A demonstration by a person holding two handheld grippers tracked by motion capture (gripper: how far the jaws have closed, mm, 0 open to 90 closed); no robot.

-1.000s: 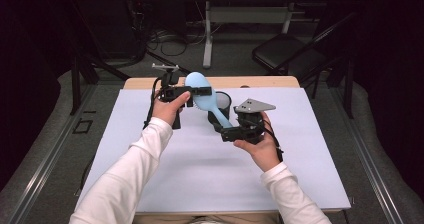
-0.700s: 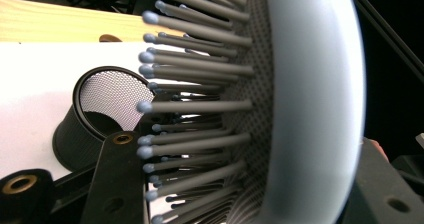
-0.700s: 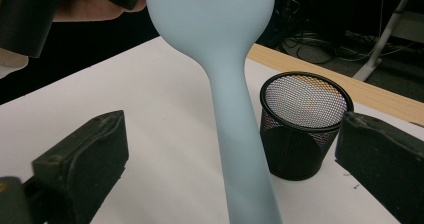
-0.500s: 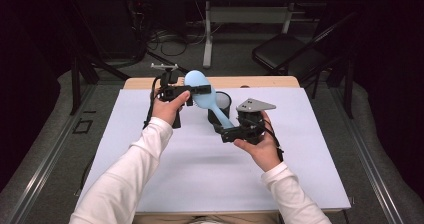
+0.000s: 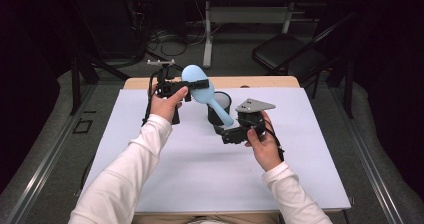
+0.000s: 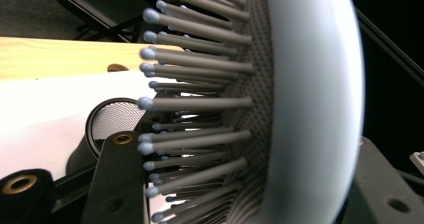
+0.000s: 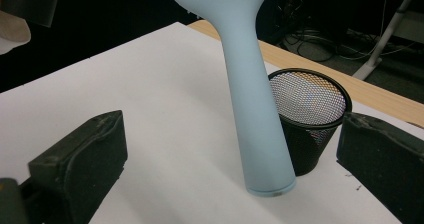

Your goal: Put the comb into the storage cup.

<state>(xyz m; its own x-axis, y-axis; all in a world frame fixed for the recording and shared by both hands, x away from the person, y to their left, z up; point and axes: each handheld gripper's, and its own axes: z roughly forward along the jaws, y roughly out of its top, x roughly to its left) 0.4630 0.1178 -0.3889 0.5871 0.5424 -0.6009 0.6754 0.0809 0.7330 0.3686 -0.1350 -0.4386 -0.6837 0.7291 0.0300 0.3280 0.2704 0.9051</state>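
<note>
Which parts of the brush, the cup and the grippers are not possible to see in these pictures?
- Brush handle: left gripper view, cut off by the bottom edge.
- Brush head: right gripper view, cut off by the top edge.
- Cup front and base: high view, hidden behind the brush handle; its inside is too small to judge.
- Left gripper pads: high view, too small and dark.

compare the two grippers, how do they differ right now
The left gripper is shut on the blue hairbrush's head; the right gripper is open, its jaws apart either side of the handle, not pressing it. The left is held higher, the right lower, by the mesh cup. Both are black and hand-held.
</note>
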